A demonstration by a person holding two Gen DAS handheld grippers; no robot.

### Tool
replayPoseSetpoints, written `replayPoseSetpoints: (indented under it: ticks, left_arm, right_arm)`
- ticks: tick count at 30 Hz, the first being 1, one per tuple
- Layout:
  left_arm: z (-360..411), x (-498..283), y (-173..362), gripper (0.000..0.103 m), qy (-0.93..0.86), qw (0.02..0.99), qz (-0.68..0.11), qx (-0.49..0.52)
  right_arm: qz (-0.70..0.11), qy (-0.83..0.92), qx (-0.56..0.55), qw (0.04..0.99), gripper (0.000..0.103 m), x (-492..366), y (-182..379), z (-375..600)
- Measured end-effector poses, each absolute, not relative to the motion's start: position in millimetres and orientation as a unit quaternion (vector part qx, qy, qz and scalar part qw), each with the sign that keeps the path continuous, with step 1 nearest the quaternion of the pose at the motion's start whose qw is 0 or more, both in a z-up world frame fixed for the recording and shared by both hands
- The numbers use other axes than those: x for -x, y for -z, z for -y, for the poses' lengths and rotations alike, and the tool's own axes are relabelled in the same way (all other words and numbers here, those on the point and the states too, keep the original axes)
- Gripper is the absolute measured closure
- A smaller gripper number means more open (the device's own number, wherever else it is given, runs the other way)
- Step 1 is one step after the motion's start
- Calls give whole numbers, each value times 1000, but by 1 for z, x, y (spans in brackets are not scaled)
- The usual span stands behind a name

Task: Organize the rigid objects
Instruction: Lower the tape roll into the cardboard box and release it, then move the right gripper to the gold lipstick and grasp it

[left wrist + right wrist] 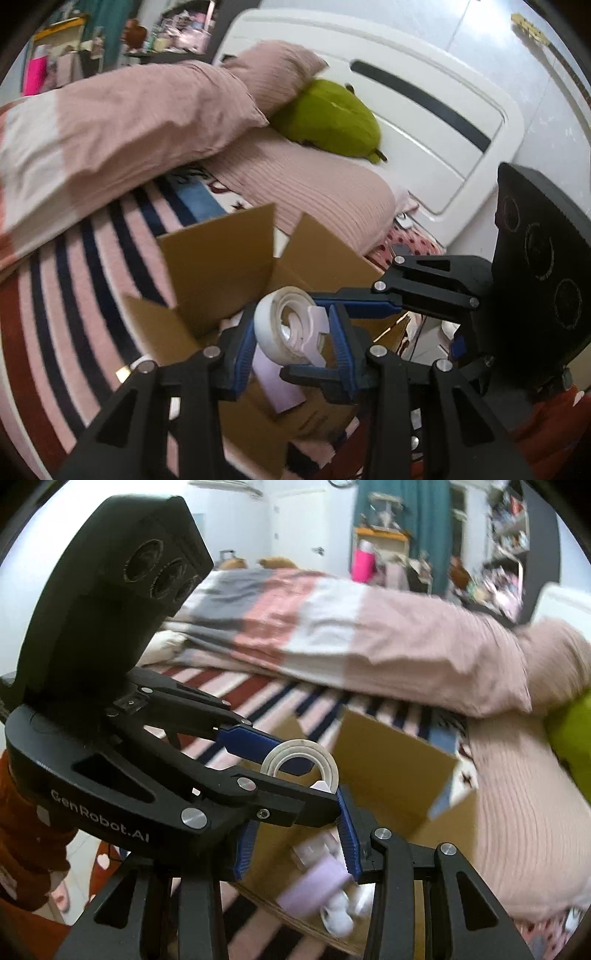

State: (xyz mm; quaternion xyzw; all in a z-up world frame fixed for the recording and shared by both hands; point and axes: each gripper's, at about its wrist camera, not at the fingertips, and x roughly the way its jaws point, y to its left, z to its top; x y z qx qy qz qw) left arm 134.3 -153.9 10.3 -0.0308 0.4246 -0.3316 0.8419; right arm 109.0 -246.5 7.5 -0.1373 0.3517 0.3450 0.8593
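Note:
An open cardboard box (221, 266) stands on the striped bedspread; it also shows in the right wrist view (391, 771). My left gripper (291, 339) is shut on a white tape roll with a dispenser (284, 325) and holds it above the box. The roll also shows in the right wrist view (301, 762), held by the left gripper (295, 775). My right gripper (295, 849) is open, just under the left one, above the box. Inside the box lie a lilac object (314, 886) and small white items (340, 915).
A pink folded duvet (122, 122) and pink pillows (310, 184) lie behind the box. A green plush (332, 118) rests against the white headboard (424, 122). Cluttered shelves and a pink bottle (362, 563) stand across the room.

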Motion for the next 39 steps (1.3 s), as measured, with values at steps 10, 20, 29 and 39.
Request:
replayPoseSetpoints:
  ticks: [10, 20, 29, 39]
  left_arm:
    - [153, -134, -14, 31, 300, 855, -422, 18]
    - [43, -89, -39, 31, 228, 899, -370, 65]
    - [-46, -51, 3, 28, 127, 918, -371, 58]
    - [-92, -29, 79, 28, 97, 905, -398, 115]
  right_arm:
    - [-387, -319, 117, 857, 54, -116, 3, 265]
    - [-328, -411, 114, 843, 54, -63, -28, 200]
    - [-368, -481, 159, 780, 54, -19, 25, 94]
    - [-461, -349, 128, 806, 54, -79, 123, 79]
